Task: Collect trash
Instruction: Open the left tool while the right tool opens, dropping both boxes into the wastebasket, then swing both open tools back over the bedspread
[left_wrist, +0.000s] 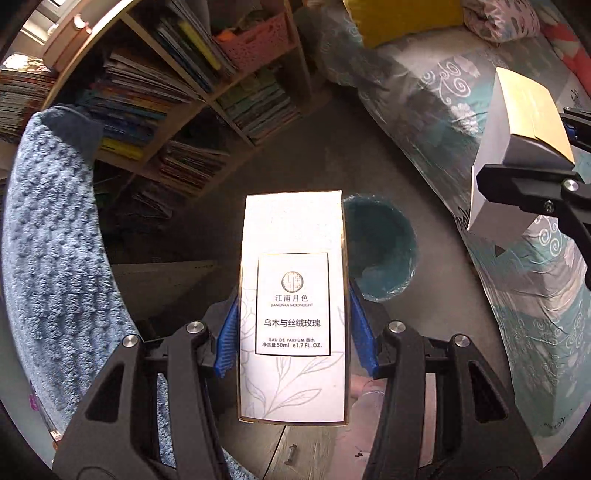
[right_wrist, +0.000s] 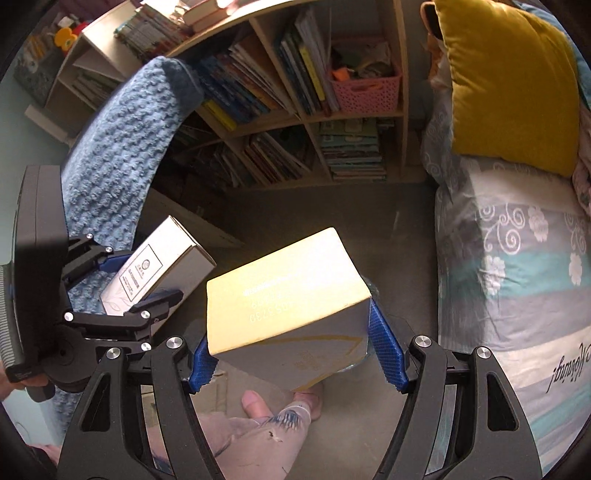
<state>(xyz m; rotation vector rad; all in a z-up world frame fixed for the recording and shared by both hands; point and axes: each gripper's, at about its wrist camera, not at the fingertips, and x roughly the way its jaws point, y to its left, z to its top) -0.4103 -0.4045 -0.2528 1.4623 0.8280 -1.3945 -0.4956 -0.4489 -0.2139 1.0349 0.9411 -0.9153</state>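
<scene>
Fingers of the left gripper (left_wrist: 293, 325) pinch a tall white perfume box (left_wrist: 293, 306) by its two sides, upright above the floor. Just right of it, lower down, stands a teal bin (left_wrist: 384, 251). The right gripper (right_wrist: 295, 350) clamps a tilted yellow box (right_wrist: 284, 291) between its blue pads. A bookshelf (right_wrist: 303, 122) stands far behind, a bed (right_wrist: 517, 258) at right.

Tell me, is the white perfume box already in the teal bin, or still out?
Out. The perfume box is clamped in the left gripper, above the teal bin.
</scene>
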